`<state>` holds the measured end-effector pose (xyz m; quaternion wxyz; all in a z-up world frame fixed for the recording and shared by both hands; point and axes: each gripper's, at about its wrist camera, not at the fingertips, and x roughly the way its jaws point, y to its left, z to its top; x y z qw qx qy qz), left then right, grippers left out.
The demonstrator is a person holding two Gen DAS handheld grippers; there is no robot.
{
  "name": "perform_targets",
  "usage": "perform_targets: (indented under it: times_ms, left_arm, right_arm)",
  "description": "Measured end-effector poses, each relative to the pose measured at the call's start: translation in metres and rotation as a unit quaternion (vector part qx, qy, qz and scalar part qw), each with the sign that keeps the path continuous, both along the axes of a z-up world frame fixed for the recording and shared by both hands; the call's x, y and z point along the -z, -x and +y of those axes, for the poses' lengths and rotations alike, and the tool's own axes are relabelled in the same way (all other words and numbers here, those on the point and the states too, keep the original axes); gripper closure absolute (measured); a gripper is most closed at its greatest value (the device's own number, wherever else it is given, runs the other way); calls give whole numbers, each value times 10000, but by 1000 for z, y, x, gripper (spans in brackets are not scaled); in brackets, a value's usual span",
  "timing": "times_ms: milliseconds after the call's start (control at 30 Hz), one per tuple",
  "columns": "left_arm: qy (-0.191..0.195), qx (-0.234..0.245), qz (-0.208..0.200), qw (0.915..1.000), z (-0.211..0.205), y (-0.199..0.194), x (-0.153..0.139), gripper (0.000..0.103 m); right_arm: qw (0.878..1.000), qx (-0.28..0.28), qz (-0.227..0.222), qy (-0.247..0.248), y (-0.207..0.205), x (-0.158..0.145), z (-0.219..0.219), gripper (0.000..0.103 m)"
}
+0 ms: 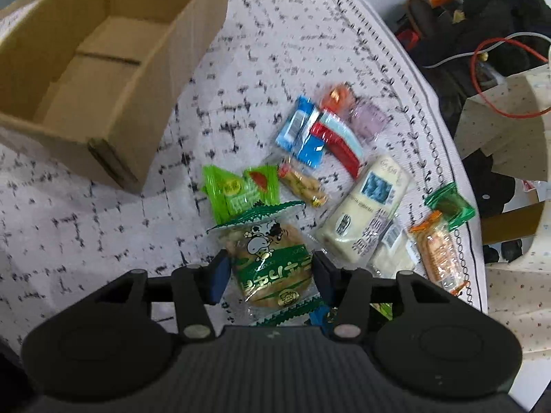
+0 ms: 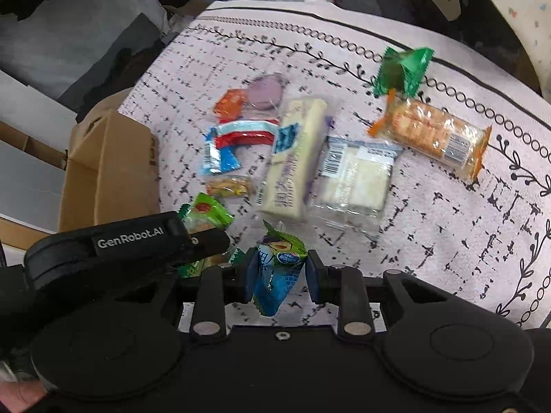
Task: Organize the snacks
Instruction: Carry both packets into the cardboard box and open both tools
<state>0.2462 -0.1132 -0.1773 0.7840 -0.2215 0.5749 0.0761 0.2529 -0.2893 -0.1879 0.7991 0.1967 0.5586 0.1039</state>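
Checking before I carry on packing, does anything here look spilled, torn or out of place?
Nothing looks spilled or torn. The only oddity: the cardboard box is empty while the snacks lie loose on the tablecloth, and the dark green packet sits apart near the edge.

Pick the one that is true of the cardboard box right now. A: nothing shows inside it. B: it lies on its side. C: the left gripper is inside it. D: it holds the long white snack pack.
A: in the left wrist view the cardboard box stands open-topped showing only bare bottom flaps, while the long white snack pack lies on the tablecloth.
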Motion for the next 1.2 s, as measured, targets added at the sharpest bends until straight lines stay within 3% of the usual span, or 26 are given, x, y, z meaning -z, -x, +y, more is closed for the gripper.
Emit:
perform_targets:
  times_ms: [733,1200]
  left_arm:
    - [-262,138,-854,9959,55,12,-79,52]
    - [-264,-4,-1063,9940,110,18,-100,52]
  right_arm:
    - [9966,-209,-788,-140,-9,-71,51,74]
    - [9932,-476,-1050,-182,-11,-94,108,74]
